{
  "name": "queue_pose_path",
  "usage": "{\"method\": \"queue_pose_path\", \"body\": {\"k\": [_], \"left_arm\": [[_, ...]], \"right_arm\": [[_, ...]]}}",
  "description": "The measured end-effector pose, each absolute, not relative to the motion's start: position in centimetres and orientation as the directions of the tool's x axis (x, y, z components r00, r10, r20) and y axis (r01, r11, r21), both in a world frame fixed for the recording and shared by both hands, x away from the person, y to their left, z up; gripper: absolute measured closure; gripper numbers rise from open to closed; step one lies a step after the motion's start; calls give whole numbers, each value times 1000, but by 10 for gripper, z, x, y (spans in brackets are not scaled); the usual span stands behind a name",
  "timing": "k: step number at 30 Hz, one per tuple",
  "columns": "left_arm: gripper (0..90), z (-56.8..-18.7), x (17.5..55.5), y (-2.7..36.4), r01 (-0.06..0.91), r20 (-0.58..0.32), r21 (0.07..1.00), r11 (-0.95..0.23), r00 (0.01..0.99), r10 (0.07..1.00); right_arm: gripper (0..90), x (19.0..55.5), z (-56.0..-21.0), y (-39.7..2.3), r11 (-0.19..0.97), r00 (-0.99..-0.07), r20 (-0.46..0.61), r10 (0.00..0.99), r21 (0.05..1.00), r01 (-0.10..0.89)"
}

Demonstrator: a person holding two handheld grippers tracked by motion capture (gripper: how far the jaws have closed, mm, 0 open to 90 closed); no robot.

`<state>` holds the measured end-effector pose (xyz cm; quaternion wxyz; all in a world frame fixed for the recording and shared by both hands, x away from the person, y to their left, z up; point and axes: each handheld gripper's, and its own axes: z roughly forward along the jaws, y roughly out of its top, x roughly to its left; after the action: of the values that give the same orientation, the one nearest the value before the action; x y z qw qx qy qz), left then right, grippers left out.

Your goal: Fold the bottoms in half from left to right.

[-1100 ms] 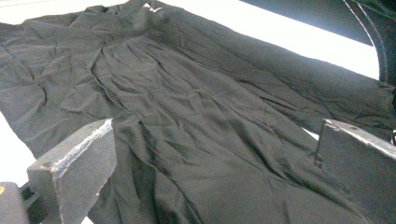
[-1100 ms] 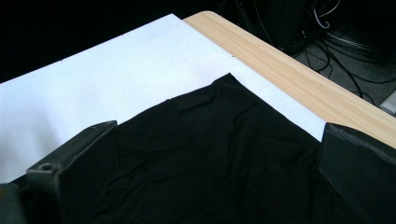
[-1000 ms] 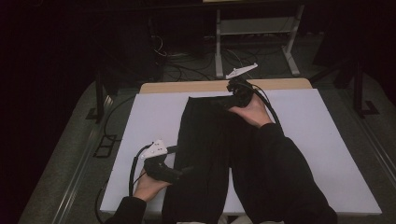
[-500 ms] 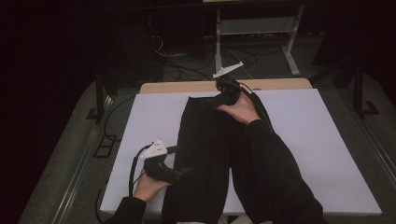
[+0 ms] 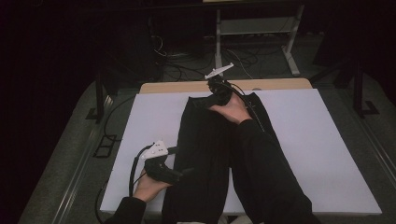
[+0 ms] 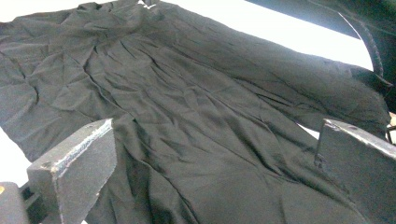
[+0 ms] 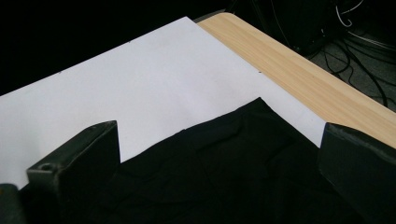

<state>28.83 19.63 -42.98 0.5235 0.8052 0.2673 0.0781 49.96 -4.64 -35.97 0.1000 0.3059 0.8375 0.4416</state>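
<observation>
- The white sheet [image 5: 327, 154] covers most of the wooden table [image 5: 280, 85], leaving a bare wood strip along the far edge; everything below is placed relative to this sheet.
- The black garment [image 5: 205, 154] lies flat down the middle of the sheet, running from its far edge to its near edge. It looks like trousers or a long folded piece, though the dark cloth makes the cut hard to read.
- Judged from the left gripper view, the garment [image 6: 187, 116] is thin, soft and limp, with fine wrinkles all over. It should be light, drape at once when lifted, and slide easily over the smooth sheet.
- A pinch in the middle would only raise a tent of cloth. Better holds are a hem or a corner, where folded layers give the jaws some bulk.
- The far corner of the garment [image 7: 252, 112] sits just inside the sheet's far edge, a clean place to grip.
- The right gripper [image 5: 215, 95] hovers over that far end, jaws spread wide and holding nothing.
- The left gripper [image 5: 184, 171] sits at the garment's left side near the sheet's near edge, jaws also parted and empty, cloth between and below them.
</observation>
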Motion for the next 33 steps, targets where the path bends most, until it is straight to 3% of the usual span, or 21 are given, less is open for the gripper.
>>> {"method": "queue_pose_path", "body": {"k": [33], "left_arm": [[0, -427, 289, 202, 342, -153, 897, -282, 836, 527]], "right_arm": [[7, 522, -392, 0, 318, -706, 139, 695, 820, 475]]}}
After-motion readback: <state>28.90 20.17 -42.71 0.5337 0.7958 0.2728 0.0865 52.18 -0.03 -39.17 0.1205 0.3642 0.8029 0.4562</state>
